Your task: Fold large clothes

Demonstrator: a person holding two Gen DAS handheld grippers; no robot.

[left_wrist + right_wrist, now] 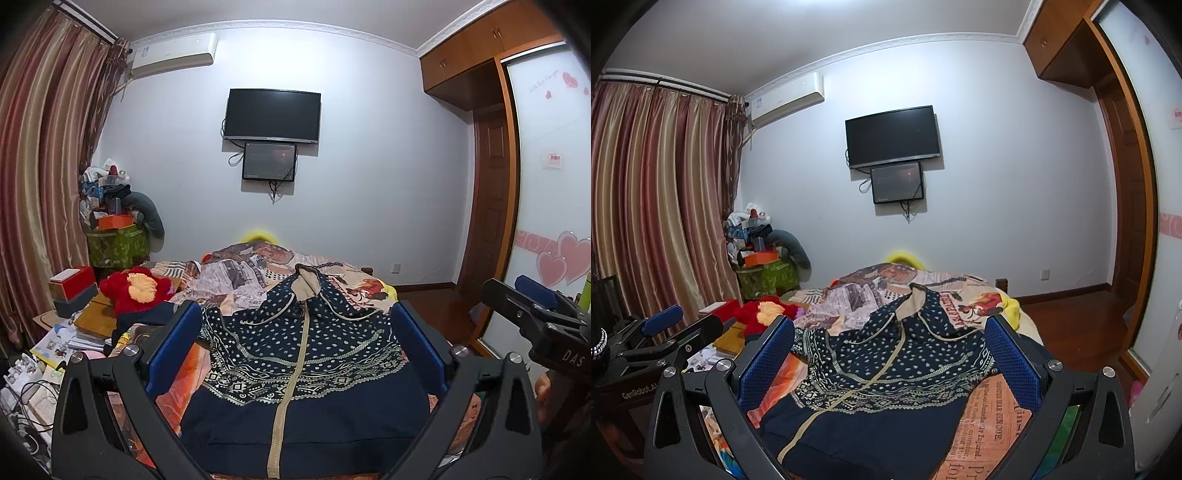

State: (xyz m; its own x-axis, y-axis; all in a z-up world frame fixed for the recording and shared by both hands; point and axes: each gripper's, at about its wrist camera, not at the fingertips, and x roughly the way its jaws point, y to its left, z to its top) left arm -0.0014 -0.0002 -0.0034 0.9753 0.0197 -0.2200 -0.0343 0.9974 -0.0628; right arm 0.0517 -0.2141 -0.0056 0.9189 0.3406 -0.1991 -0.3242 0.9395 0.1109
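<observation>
A navy hooded zip jacket [299,354] with white dots and beige trim lies flat on the bed, hood away from me, hem nearest; it also shows in the right wrist view [886,373]. My left gripper [295,332] is open and empty, held above the jacket's hem end with its blue pads wide apart. My right gripper [890,347] is open and empty too, above the jacket's near right part. The right gripper also appears at the right edge of the left wrist view [535,310], and the left gripper at the left edge of the right wrist view [661,332].
The bed [990,417] has a newspaper-print cover. A red plush toy [136,288] and a cluttered side table with boxes [74,288] and books stand to the left. Curtains [40,166] hang left; a wardrobe [550,166] and wooden floor [436,306] lie right.
</observation>
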